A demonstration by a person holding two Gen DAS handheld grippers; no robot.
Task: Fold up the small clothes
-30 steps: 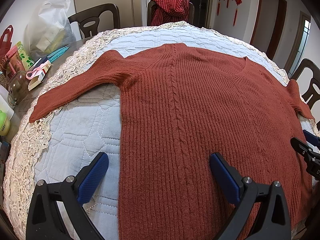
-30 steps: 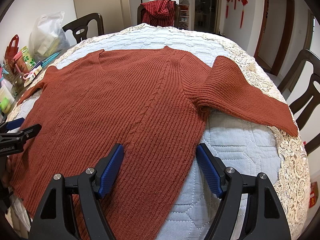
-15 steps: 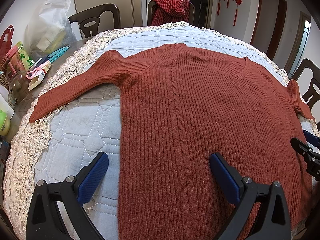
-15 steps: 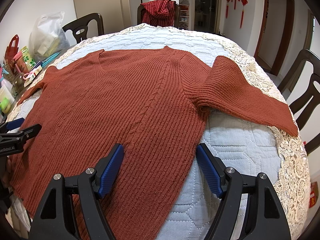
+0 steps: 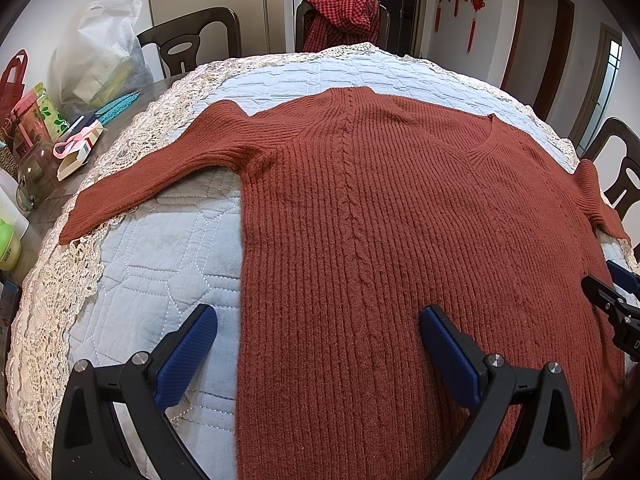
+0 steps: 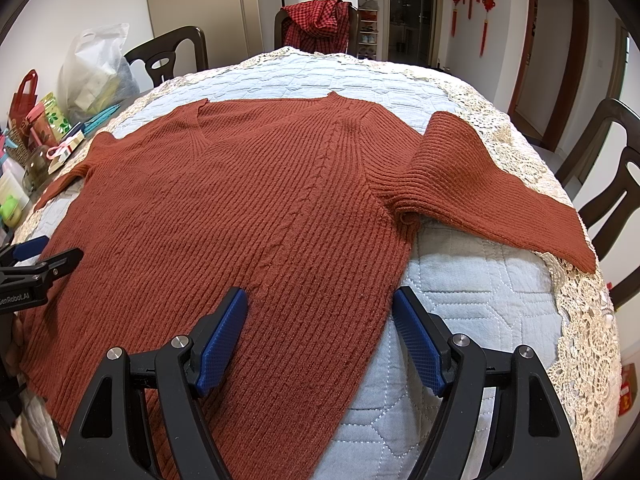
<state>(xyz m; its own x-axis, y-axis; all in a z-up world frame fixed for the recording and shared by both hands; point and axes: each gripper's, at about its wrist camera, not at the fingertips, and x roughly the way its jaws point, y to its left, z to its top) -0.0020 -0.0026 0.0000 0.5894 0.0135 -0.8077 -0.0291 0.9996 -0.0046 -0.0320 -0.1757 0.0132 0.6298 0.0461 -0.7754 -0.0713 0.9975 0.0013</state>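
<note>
A rust-red ribbed knit sweater (image 5: 380, 220) (image 6: 248, 216) lies flat and spread out on the quilted table cover, V-neck toward the far side, both sleeves stretched sideways. My left gripper (image 5: 318, 334) hovers open above the sweater's left hem edge, nothing between its blue pads. My right gripper (image 6: 320, 318) hovers open over the sweater's right hem edge, also holding nothing. The left sleeve (image 5: 152, 176) reaches the lace border; the right sleeve (image 6: 492, 196) drapes toward the table's right edge. Each gripper's tip shows at the side of the other's view.
A pale blue quilted cover (image 5: 152, 264) with a lace border (image 6: 580, 320) tops the round table. Bags, boxes, a jar and a green bottle (image 5: 8, 240) crowd the left side. Dark chairs ring the table; a red checked garment (image 5: 340, 16) hangs on the far one.
</note>
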